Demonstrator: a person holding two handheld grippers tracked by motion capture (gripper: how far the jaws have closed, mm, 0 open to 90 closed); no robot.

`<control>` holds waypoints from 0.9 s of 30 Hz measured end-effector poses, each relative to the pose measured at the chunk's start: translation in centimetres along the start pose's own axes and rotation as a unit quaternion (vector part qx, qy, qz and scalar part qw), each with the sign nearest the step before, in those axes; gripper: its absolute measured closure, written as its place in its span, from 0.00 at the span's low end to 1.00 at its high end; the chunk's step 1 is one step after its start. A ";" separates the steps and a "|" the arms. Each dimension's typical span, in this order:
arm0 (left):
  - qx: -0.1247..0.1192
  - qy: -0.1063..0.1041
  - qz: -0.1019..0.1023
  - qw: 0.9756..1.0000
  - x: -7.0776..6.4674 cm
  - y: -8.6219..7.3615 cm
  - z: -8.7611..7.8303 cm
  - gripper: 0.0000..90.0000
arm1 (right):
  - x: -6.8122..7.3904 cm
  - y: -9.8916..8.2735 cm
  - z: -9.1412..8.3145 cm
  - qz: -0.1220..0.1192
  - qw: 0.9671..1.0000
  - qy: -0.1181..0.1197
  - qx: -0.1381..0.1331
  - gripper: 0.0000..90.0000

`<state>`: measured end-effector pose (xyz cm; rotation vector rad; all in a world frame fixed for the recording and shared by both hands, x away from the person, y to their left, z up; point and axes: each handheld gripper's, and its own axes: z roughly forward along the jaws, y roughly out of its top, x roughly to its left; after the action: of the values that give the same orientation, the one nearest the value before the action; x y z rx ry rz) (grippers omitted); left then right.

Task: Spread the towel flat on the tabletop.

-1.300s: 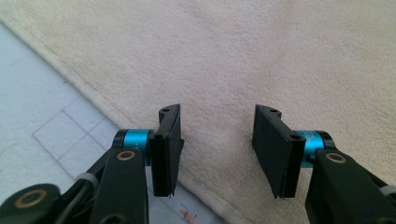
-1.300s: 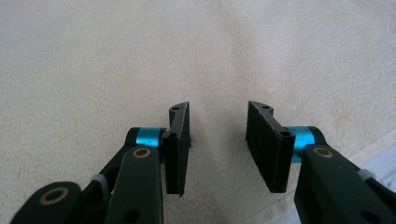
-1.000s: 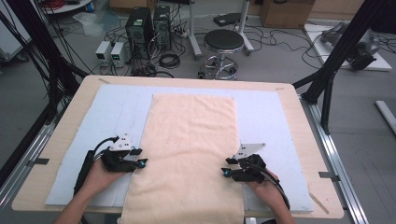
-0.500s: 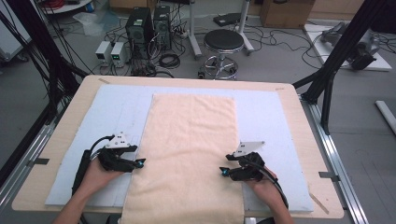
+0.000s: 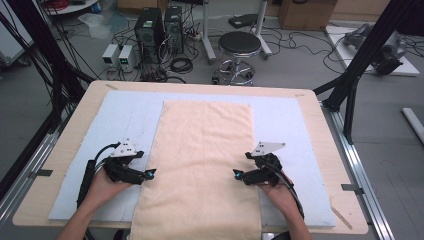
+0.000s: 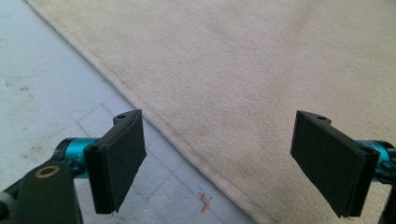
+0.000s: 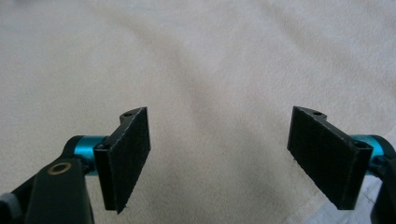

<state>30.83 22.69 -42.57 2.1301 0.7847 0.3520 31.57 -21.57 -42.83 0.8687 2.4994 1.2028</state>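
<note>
A cream towel (image 5: pixel 202 160) lies flat along the middle of the table, its near end hanging over the front edge. My left gripper (image 5: pixel 150 173) sits at the towel's left hem, pointing inward; its jaws have just been opening and stand wide apart with nothing between them. In the left gripper view the towel (image 6: pixel 261 79) spreads ahead and its hem runs diagonally under the left gripper (image 6: pixel 229 163). My right gripper (image 5: pixel 237 175) sits at the right hem, jaws also just opened and empty. The right gripper (image 7: pixel 229 161) hovers over the towel (image 7: pixel 201 60).
A pale blue mat (image 5: pixel 125 115) covers the wooden table (image 5: pixel 70 130) under the towel. Beyond the far edge stand a black stool (image 5: pixel 240 45), computer cases (image 5: pixel 160 25) and tangled cables. Black frame posts (image 5: pixel 350 85) rise at the right.
Both grippers' jaws have spread apart. Both hands stay at the towel's side hems with hardly any shift.
</note>
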 end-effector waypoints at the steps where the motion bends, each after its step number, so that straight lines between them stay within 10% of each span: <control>1: -0.002 0.000 -0.003 1.000 -0.1 0.0 0.0 0.20 | 0.0 0.0 0.0 0.002 1.000 -0.002 0.003 0.21; 27: -0.011 -0.004 -0.009 1.000 0.2 0.5 0.1 0.19 | -0.5 -0.6 -0.6 0.007 1.000 -0.016 0.003 0.19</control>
<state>31.19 22.55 -42.24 2.1008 0.7909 0.3408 31.49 -22.52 -42.92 0.9025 2.4770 1.1755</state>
